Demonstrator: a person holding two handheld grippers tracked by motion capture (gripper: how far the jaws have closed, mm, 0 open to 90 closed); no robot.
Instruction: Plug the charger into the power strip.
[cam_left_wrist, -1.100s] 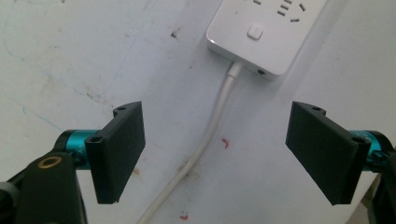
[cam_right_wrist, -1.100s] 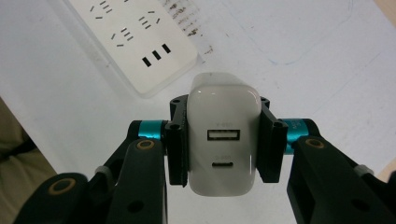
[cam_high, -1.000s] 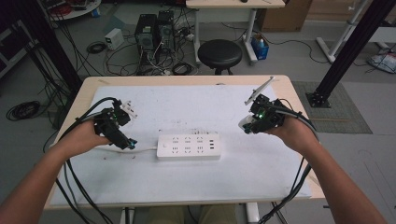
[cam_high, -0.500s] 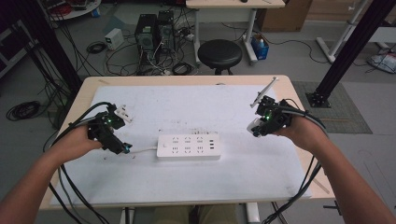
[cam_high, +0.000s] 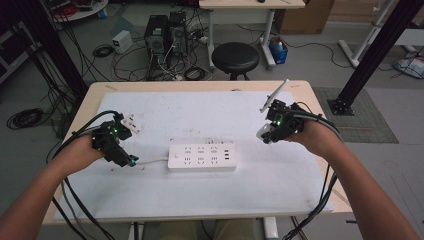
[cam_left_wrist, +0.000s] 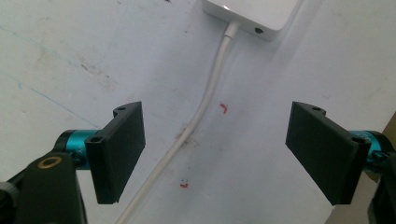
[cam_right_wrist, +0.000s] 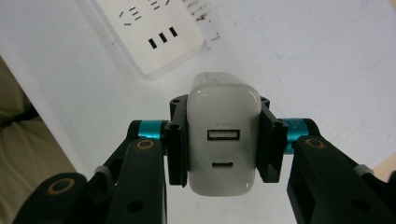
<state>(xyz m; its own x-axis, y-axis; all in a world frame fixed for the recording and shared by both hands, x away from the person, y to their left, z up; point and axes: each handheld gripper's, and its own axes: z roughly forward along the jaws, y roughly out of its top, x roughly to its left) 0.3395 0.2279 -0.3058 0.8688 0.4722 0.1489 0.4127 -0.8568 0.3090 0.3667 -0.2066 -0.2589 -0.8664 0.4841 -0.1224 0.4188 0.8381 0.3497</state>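
The person's left forearm comes in from the lower left and angles toward the table's middle, the hand wrapped over the left gripper (cam_high: 131, 161), which is tipped forward and down with its tips close to the white mat (cam_high: 150, 200). Its jaws stand wide apart with nothing between them but the mat. In the left gripper view one white cord (cam_left_wrist: 196, 121) runs up between the jaws, closer to the left one, and enters the end of the power strip (cam_left_wrist: 254, 16) just ahead of the tips. Two small red marks lie on the mat between the jaws, to the right of the cord.

One power strip (cam_high: 201, 157) lies flat on the mat between the two grippers, nearer the left gripper, its cord end pointing at it.

The right forearm enters from the lower right and angles inward, the hand raised a little above the mat at the right gripper (cam_high: 265, 134). Its jaws are closed narrow on one white charger (cam_right_wrist: 223, 140), pressing its two long sides. The charger's rounded end faces the camera and carries two ports, one above the other. Beyond the right gripper's tips, up and to the left in its own view, sits the strip's end with three slots in a row.
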